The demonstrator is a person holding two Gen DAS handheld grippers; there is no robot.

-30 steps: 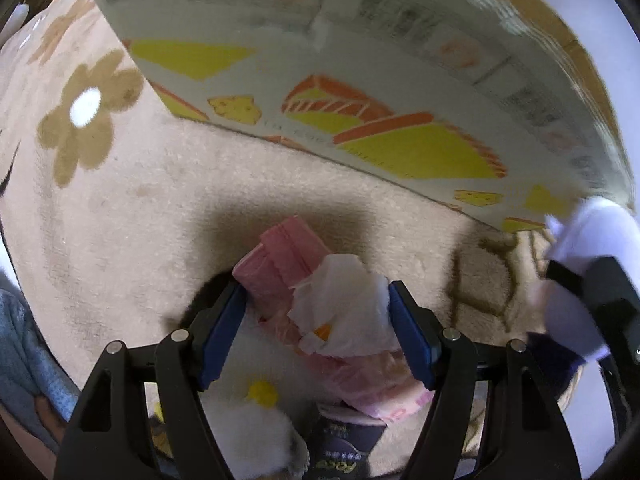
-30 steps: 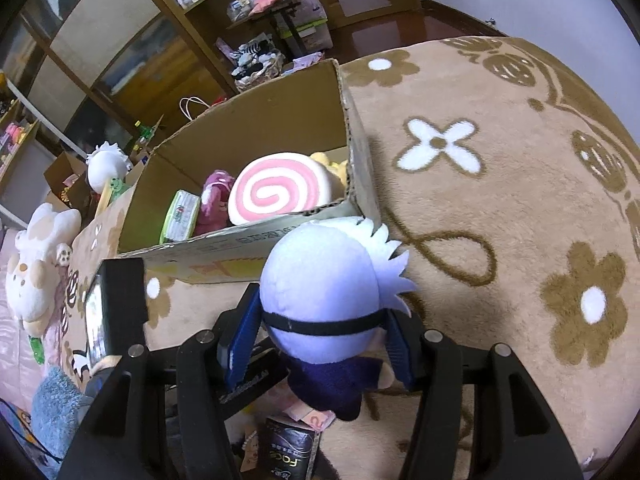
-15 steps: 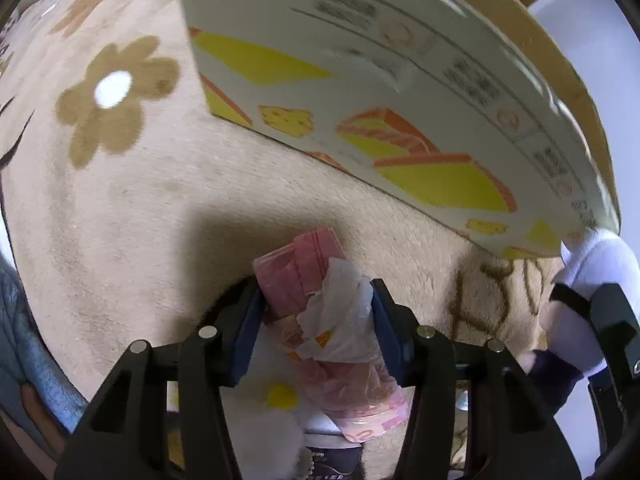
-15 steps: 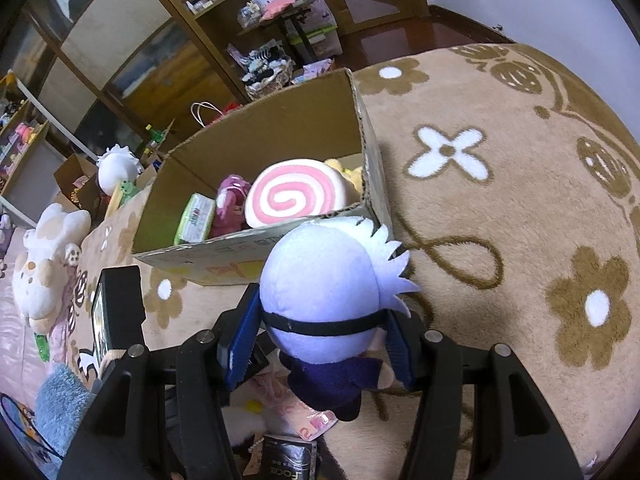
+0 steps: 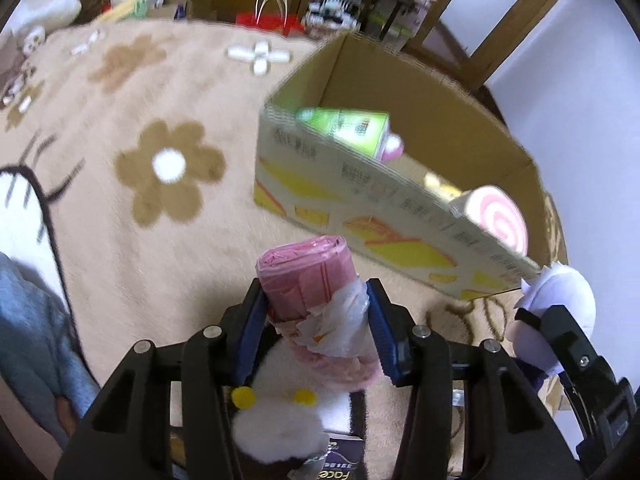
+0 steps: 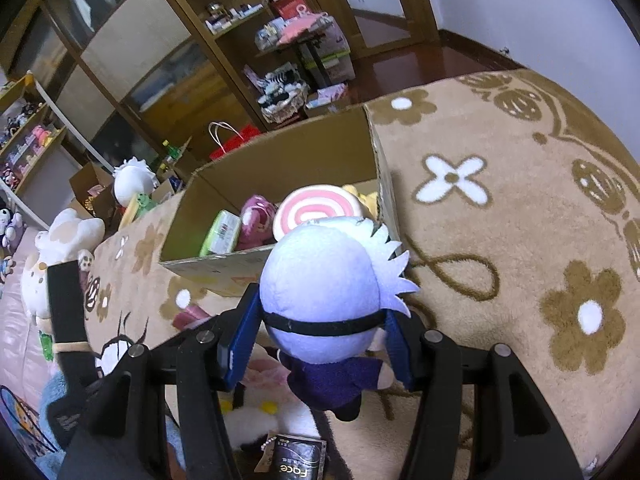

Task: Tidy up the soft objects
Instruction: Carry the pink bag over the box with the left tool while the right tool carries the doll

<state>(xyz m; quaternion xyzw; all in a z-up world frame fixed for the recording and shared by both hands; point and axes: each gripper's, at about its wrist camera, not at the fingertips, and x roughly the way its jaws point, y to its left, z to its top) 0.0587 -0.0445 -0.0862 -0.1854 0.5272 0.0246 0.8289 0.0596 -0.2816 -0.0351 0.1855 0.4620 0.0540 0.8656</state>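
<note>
Left wrist view: the left gripper (image 5: pixel 314 322), whose jaws have just been closing, clamps a pink plastic-wrapped roll (image 5: pixel 306 280) with a crumpled white tag, lifted in front of the printed near wall of the open cardboard box (image 5: pixel 360 200) on the beige flowered carpet (image 5: pixel 140 220)

Right wrist view: the right gripper (image 6: pixel 318 332) squeezes a white-haired plush doll in dark purple clothes (image 6: pixel 324 292), just before the box's near wall; inside the box lie a pink swirl cushion (image 6: pixel 316 210) and a green packet (image 6: pixel 222 232)

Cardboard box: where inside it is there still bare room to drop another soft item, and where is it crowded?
In the cardboard box, bare floor shows along the far wall, behind the green pack and pink plush. The near side is crowded: those two, the swirl cushion and a yellow toy in the right corner.
</note>
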